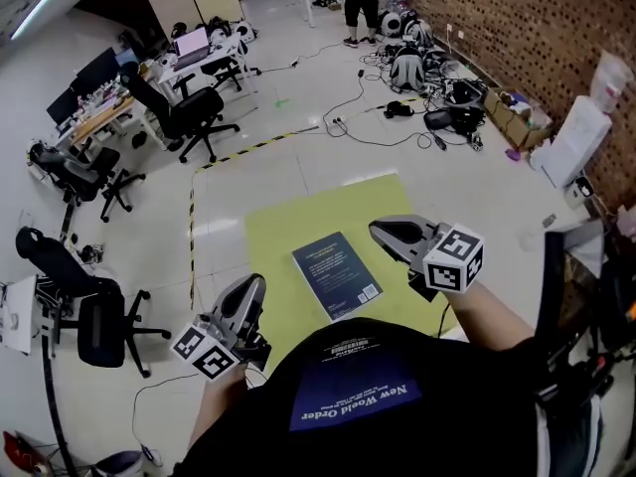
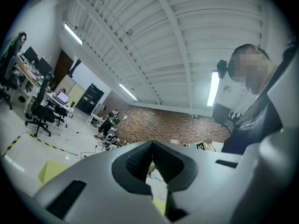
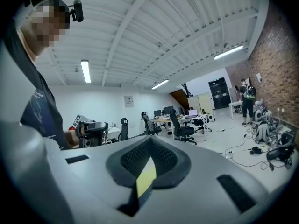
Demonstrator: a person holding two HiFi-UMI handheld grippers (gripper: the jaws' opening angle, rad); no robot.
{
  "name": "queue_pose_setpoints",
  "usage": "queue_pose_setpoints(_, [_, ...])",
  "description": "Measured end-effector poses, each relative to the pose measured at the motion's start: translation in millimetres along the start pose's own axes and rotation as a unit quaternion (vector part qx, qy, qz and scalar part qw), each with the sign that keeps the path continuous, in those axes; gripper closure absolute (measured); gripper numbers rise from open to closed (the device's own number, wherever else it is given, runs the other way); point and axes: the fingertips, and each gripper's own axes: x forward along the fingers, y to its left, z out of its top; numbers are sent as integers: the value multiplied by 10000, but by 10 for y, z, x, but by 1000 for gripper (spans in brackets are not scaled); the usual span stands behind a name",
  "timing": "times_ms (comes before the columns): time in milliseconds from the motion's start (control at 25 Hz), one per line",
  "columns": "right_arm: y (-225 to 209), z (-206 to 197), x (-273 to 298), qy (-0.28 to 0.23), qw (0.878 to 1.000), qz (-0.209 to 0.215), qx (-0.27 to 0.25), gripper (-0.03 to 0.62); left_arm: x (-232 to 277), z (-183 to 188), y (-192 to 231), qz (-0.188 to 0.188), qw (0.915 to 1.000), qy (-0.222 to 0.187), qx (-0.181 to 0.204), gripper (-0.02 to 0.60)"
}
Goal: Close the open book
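A dark blue book [image 1: 337, 274] lies closed and flat on the yellow-green tabletop [image 1: 288, 227], cover up, in the head view. My left gripper [image 1: 256, 284] hovers to the book's lower left, its jaws together with nothing between them. On the other side of the book, my right gripper [image 1: 378, 229] sits level and also shut and empty. Neither gripper touches the book. In the left gripper view my left gripper [image 2: 152, 143] points out across the room; the book is hidden there. In the right gripper view my right gripper [image 3: 150, 140] faces the left gripper [image 3: 91, 127].
Black office chairs [image 1: 194, 117] and desks [image 1: 99, 107] stand at the far left. Cables and bags [image 1: 427, 97] lie by the brick wall [image 1: 517, 28], where a person [image 1: 362, 3] stands. Yellow-black tape [image 1: 238, 152] marks the floor. A black chair [image 1: 89, 311] is close on the left.
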Motion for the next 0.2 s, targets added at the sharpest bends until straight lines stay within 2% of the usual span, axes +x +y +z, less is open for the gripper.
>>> queue_pose_setpoints(200, [30, 1, -32, 43, 10000, -45, -54, 609, 12, 8, -26, -46, 10000, 63, -21, 575])
